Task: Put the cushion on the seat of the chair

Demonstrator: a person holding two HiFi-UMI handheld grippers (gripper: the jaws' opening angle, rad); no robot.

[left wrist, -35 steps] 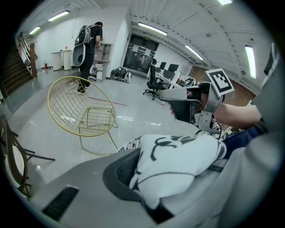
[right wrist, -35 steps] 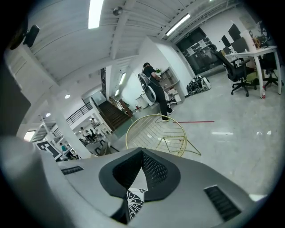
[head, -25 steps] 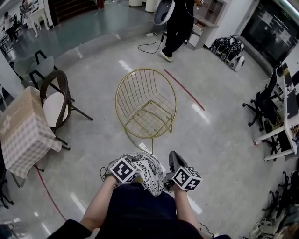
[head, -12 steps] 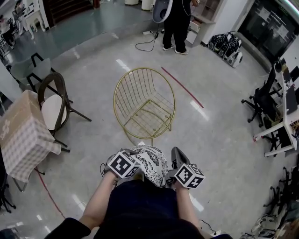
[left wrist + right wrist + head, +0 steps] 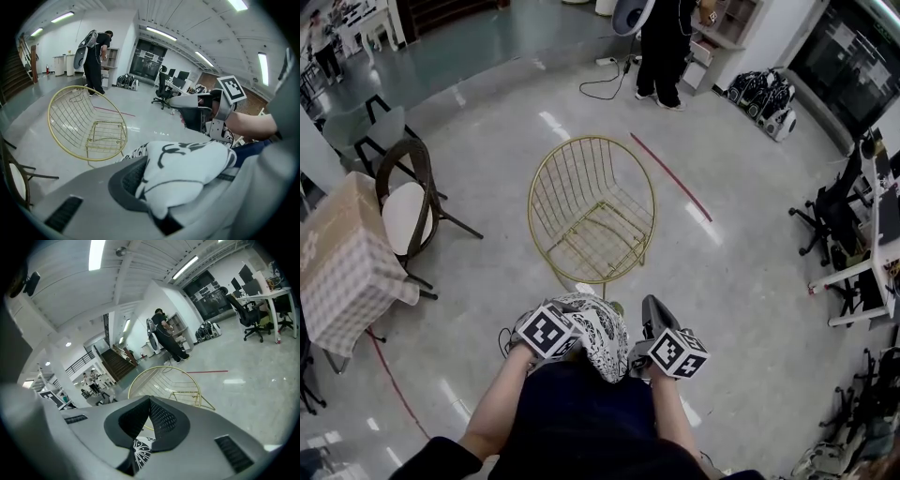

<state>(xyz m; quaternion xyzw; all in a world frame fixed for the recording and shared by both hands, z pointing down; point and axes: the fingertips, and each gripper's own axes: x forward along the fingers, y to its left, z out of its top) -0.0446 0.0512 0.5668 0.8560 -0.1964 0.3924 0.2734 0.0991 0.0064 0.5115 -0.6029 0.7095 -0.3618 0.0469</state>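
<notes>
From your head view, you held the cushion [image 5: 598, 330] between both claws, close to your body. It sat on the near side of the gold wire chair [image 5: 598, 236], just short of its front legs and apart from it. Your left claw [image 5: 553, 330] was at the cushion's left edge and your right claw [image 5: 656, 328] at its right edge. Left of the gold wire chair stood a dark wooden chair [image 5: 408, 206] with a white seat pad, and further left a table [image 5: 342, 267] under a checked cloth. A red line [image 5: 670, 178] ran across the floor to the right of the gold chair. Beyond it stood a person in black [image 5: 661, 52].

In your left gripper view, the left claw [image 5: 154, 187] was clamped on the cushion [image 5: 185, 171], and its white cover with black markings bulged out between the pads. The gold wire chair [image 5: 89, 124] stood ahead and to the left on the pale floor. The right claw [image 5: 201, 112] was off to its right. The person in black [image 5: 96, 61] stood behind the chair.

In your right gripper view, the right claw [image 5: 149, 420] had its pads drawn together. A strip of the patterned cushion [image 5: 140, 451] was nipped low between them. The gold wire chair [image 5: 180, 383] showed just past the claw tips, with the person in black [image 5: 166, 336] behind it.
</notes>
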